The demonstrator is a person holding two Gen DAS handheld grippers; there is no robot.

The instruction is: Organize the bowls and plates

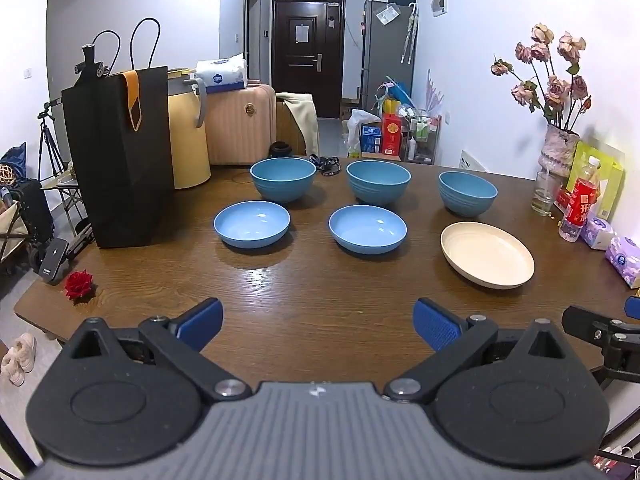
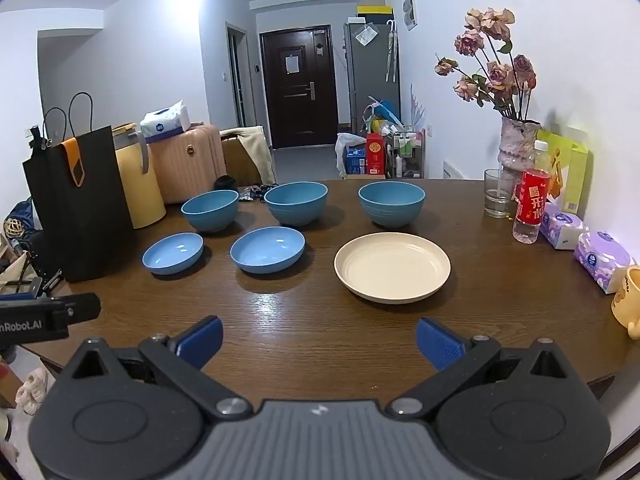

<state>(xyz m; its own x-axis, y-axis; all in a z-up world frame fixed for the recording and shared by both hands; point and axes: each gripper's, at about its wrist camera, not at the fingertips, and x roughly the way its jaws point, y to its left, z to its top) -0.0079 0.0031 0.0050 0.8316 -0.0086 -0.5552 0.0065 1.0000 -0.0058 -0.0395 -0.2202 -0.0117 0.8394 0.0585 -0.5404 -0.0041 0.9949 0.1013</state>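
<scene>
Bare wooden table (image 1: 312,280) lay between both grippers and the near row of dishes, giving open room to approach. The shallow blue dishes (image 1: 252,224) and the cream plate (image 2: 392,266) stood apart, with gaps between them. Behind them, three deep blue bowls (image 1: 378,182) formed a second row. A tall black bag (image 1: 120,152) walled the left side; a vase (image 2: 518,144), glass (image 2: 496,198) and bottle (image 2: 530,204) crowded the right edge.
</scene>
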